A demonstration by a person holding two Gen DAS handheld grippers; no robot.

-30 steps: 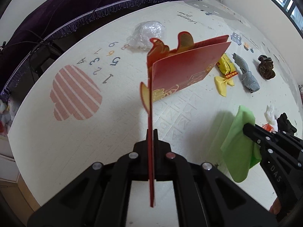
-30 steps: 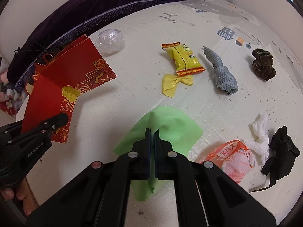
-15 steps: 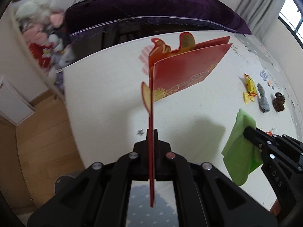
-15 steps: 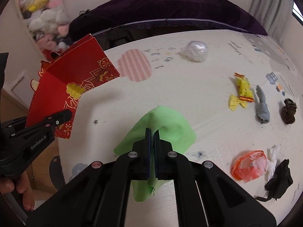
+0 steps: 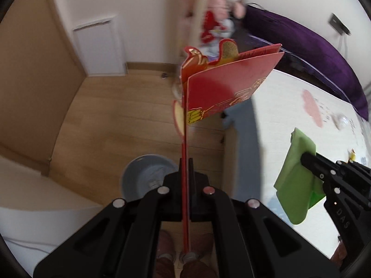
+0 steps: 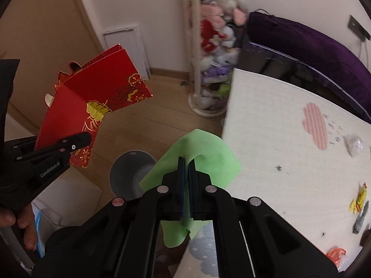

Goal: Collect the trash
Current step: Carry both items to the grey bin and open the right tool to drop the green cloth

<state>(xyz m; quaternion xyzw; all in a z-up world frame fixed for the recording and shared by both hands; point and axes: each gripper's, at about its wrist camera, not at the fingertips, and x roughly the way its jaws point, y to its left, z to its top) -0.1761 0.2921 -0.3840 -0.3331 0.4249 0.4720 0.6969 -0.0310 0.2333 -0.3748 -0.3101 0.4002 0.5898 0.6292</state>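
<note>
My left fingers (image 5: 185, 166) pinch a flattened red paper bag (image 5: 222, 88) on edge, with the grey bin (image 5: 148, 177) at seven o'clock just below. My right fingers (image 6: 185, 169) clamp a green cloth (image 6: 199, 155), hanging free past the play mat (image 6: 278, 139) for dropping.

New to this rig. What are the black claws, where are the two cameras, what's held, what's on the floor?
No robot: a person carries two handheld grippers, each with a fisheye camera looking along its fingers. One picture is from the left gripper, shut on a red paper bag. The other is from the right gripper, shut on a green cloth. Each gripper also shows at the edge of the other's view. Below them, on the wood floor, stands a grey bin. On the white mat to the right lie scattered wrappers and other scraps.
</note>
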